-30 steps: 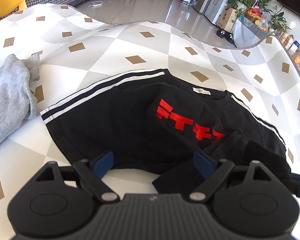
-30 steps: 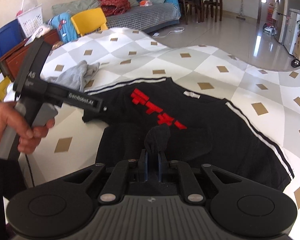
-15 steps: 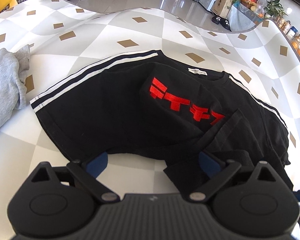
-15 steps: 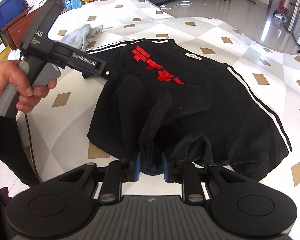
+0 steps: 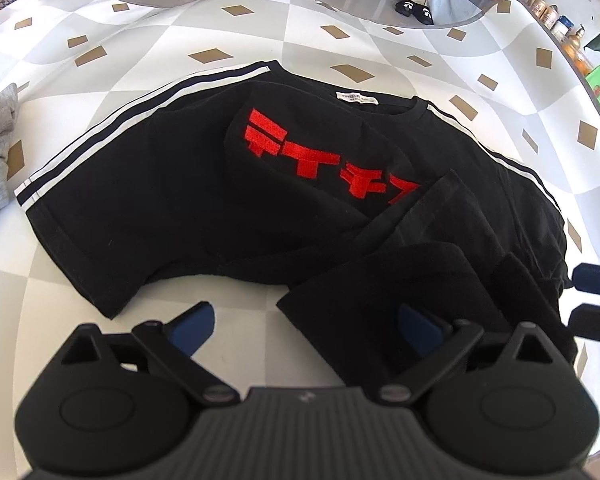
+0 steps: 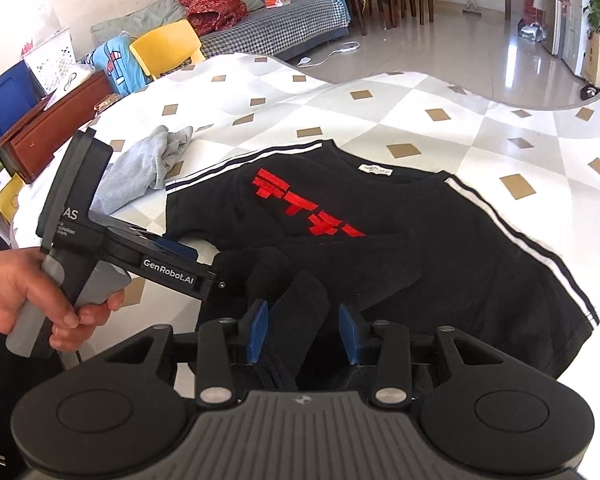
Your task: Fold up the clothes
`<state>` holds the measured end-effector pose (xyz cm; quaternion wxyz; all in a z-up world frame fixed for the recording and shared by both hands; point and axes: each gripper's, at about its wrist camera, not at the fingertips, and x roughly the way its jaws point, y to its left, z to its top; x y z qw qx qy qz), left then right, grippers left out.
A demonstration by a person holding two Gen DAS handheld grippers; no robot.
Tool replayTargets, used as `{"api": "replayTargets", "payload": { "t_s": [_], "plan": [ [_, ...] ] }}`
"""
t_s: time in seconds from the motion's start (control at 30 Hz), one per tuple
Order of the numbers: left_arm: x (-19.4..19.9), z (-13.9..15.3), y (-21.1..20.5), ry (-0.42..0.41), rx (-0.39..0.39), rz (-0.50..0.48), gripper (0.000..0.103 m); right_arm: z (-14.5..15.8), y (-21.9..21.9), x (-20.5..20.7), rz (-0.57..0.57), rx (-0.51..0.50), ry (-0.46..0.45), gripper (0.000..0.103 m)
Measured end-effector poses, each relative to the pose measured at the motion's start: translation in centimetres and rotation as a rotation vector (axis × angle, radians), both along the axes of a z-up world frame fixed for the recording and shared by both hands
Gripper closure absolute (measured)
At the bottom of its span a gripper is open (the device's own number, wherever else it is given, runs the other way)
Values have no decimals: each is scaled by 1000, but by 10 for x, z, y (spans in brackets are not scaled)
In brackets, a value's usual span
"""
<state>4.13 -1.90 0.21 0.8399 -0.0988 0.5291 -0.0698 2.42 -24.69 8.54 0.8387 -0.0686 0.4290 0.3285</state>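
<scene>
Lying on table: a black T-shirt (image 5: 148, 200) is spread across the checked tablecloth (image 5: 260, 32), filling the middle of both views.
Shirt details: red lettering (image 5: 320, 160) is seen at centre, a white neck label (image 5: 358, 98) above it, and white stripes (image 5: 112, 132) run along the shoulders.
Fold: the hem is turned up and bunched at the lower right of the left-wrist view.
Left gripper (image 5: 304, 320): its jaws are held wide apart at the lower edge of the frame, just above the shirt's near edge; nothing is pinched between the blue pads (image 5: 190, 322).
Right gripper (image 6: 303, 330): its jaws have just been opening; a ridge of black cloth is seen between the pads (image 6: 259, 330), no longer squeezed.
Grey garment (image 6: 140, 168): crumpled at the left of the shirt.
Hand (image 6: 24, 296): seen at lower left of the right-wrist view, wrapped around the left gripper's handle.
</scene>
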Motion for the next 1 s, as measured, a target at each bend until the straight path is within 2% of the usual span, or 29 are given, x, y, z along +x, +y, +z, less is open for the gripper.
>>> {"api": "replayTargets", "payload": {
  "t_s": [0.17, 0.33, 0.47, 0.57, 0.67, 0.73, 0.8, 0.9, 1.0],
  "plan": [
    [0, -2, -1, 8, 3, 0, 4, -13, 14, 4, 24, -31, 25, 64],
    [1, -1, 2, 10, -8, 14, 4, -9, 17, 0, 71, 9, 26, 64],
    [3, -2, 5, 17, -11, 34, 4, -13, 24, -5, 98, -21, 15, 61],
    [2, -3, 5, 26, -20, 32, 4, -20, 25, 0, 52, -74, 10, 61],
    [1, -2, 4, 20, -15, 24, 4, -26, 17, 7, -1, -62, 44, 61],
    [0, 0, 4, 17, -18, 23, 4, -28, 15, 8, 0, -51, 57, 69],
    [0, 2, 5, 13, -20, 23, 4, -28, 16, 6, 16, -68, 57, 89],
    [-2, 5, 7, 2, -19, 28, 4, -24, 17, 0, 52, -87, 44, 96],
    [-3, 9, 10, -10, -17, 37, 4, -14, 11, -9, 66, -85, 15, 97]
  ]
}}
